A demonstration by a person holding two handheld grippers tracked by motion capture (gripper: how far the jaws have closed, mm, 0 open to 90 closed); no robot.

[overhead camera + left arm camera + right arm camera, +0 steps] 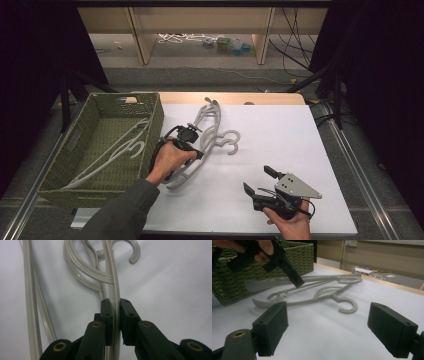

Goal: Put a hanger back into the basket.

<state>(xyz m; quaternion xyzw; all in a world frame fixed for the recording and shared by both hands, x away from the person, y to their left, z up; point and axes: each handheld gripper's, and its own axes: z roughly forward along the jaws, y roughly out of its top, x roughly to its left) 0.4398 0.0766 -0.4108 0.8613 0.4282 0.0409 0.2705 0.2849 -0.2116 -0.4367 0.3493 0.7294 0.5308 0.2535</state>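
the jaws of the left gripper (115, 322) are pressed together on a thin grey bar of a coat hanger (113, 287), which runs straight up between the two black pads (107, 315). the left gripper view makes that pinch plain; from the high view the person's left hand (167, 160) covers most of the left gripper (192, 150) and you only see it sitting over the pile of hangers (207, 135) on the white table (280, 145). the right gripper view catches the same grip from the side, with the left gripper (295, 281) coming down at a slant onto the upper hanger (317, 278), a second hanger (312, 298) lying flat under it with its hook (348, 306) curled toward the camera.

the right gripper (327, 330) has its jaws wide apart with only bare table between them. in the high view the right gripper (260, 181) is near the front edge, well apart from the hangers, held by the right hand (290, 222).

the high view also shows a green woven basket (80, 135) at the left with a hanger (117, 150) already inside, just beside the left hand.

no readable writing or brand anywhere.
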